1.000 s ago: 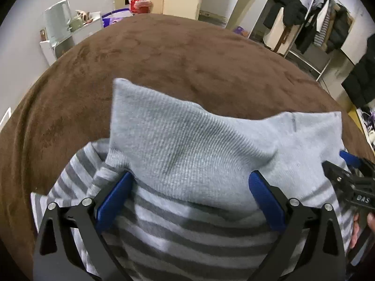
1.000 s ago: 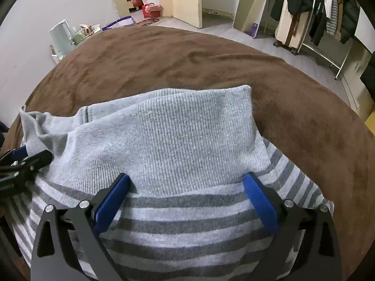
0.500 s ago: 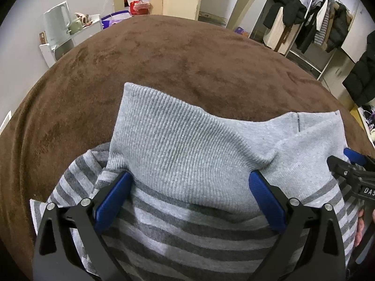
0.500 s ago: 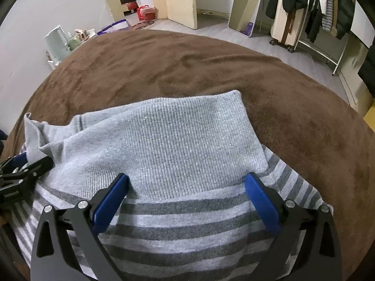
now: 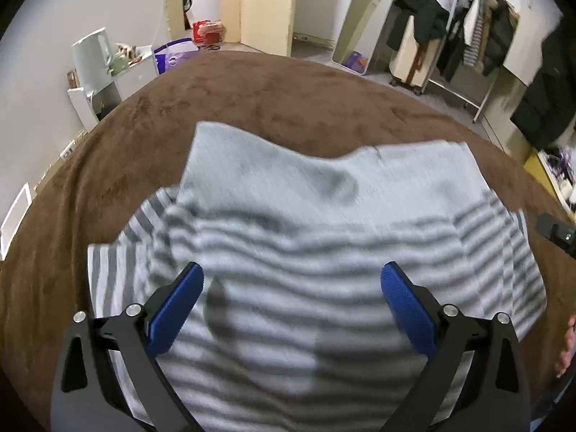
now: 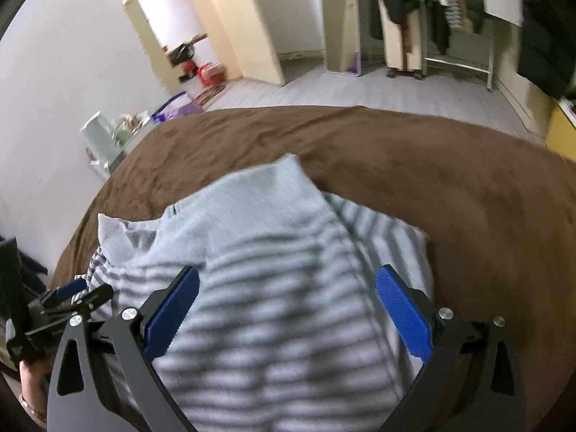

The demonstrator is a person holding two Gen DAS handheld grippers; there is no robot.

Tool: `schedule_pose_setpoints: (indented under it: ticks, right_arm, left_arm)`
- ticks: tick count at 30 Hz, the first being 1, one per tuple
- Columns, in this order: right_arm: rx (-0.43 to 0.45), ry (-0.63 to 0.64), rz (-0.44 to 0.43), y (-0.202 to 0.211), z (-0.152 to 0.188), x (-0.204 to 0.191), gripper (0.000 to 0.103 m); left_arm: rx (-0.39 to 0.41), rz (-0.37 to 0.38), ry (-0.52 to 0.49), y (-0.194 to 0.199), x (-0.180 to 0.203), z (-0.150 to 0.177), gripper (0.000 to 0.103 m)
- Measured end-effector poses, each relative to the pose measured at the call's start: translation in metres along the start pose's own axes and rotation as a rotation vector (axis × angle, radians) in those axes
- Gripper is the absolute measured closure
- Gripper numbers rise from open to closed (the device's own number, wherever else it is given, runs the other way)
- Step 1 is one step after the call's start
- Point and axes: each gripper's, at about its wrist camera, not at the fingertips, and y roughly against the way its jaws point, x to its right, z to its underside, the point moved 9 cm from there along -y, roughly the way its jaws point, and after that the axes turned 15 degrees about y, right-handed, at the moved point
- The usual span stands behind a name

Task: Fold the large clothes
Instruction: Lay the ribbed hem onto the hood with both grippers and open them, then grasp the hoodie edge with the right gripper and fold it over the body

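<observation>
a: bedroom-like space, white walls, pale floor. wide brown cover [image 5: 273, 108] spread across the middle of both views.

b: agreed. beyond it, a clothes rack [image 5: 464, 46] with dark coats at far right, a tall mirror [image 5: 363, 18] leaning on the wall, a pale jug [image 5: 91, 54] on a low white shelf at left.

a: and the garment?

b: striped sweater [image 5: 306, 288], grey and light grey, lying on the brown cover at its near side, directly below both tools. folded over, with a plain grey band [image 5: 288, 180] on the far side resting on top of the stripes. blurred in both views, so no finer detail of the knit.

a: left gripper [image 5: 291, 270]?

b: spread wide, blue pads [image 5: 176, 309] far apart, nothing pinched between them. hovering above the striped part; cannot tell whether touching the cloth.

a: right gripper [image 6: 287, 273]?

b: same: gaping, pads well apart, holding nothing, over the right half of the sweater, with the garment's right edge just under the outer finger.

a: seen from each other's camera?

b: yes. only a dark tip of the right one at the right edge of the left view. the left one at lower left of the right view, beside the sweater's left corner, gripped by a hand [image 6: 30, 378].
</observation>
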Motion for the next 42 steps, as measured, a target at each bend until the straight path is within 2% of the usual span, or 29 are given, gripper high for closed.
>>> schedule_pose_setpoints:
  ticks: [5, 9, 11, 15, 18, 23, 25, 26, 29, 33, 38, 42]
  right_arm:
    - [-0.018, -0.108, -0.012, 0.017, 0.053, 0.019, 0.006]
    - [-0.002, -0.213, -0.014, 0.027, 0.083, 0.033, 0.006]
    - [0.000, -0.278, -0.039, 0.024, 0.094, 0.040, 0.008]
    - [0.020, -0.421, -0.142, 0.009, 0.111, 0.048, 0.021]
    - [0.043, -0.496, -0.200, -0.002, 0.116, 0.051, 0.021]
    - [0.127, -0.583, -0.254, -0.010, 0.109, 0.060, 0.022]
    - [0.146, -0.602, -0.266, -0.012, 0.107, 0.062, 0.027]
    - [0.153, -0.617, -0.268, -0.014, 0.106, 0.066, 0.034]
    - [0.170, -0.648, -0.301, -0.017, 0.102, 0.068, 0.066]
    - [0.189, -0.642, -0.317, -0.015, 0.097, 0.064, 0.074]
    - [0.225, -0.584, -0.368, 0.009, 0.071, 0.044, 0.075]
    - [0.259, -0.497, -0.433, 0.038, 0.039, 0.014, 0.075]
  left_arm:
    - [0.031, -0.014, -0.051, 0.014, 0.013, 0.028, 0.006]
    - [0.005, -0.031, -0.035, 0.013, 0.011, 0.048, 0.006]
    - [-0.010, -0.050, -0.042, 0.007, 0.007, 0.056, 0.006]
    - [0.005, -0.092, -0.095, 0.000, 0.006, 0.063, 0.006]
    - [0.025, -0.119, -0.131, -0.005, 0.007, 0.065, 0.005]
    - [0.039, -0.109, -0.102, -0.008, 0.003, 0.067, 0.005]
    - [0.041, -0.112, -0.093, -0.007, 0.003, 0.068, 0.005]
    - [0.043, -0.112, -0.090, -0.007, 0.003, 0.069, 0.005]
    - [0.051, -0.110, -0.087, -0.007, 0.003, 0.070, 0.005]
    - [0.054, -0.110, -0.077, -0.007, 0.002, 0.071, 0.005]
    - [0.048, -0.103, -0.084, -0.007, 0.002, 0.070, 0.005]
    - [0.033, -0.105, -0.084, -0.007, 0.001, 0.069, 0.005]
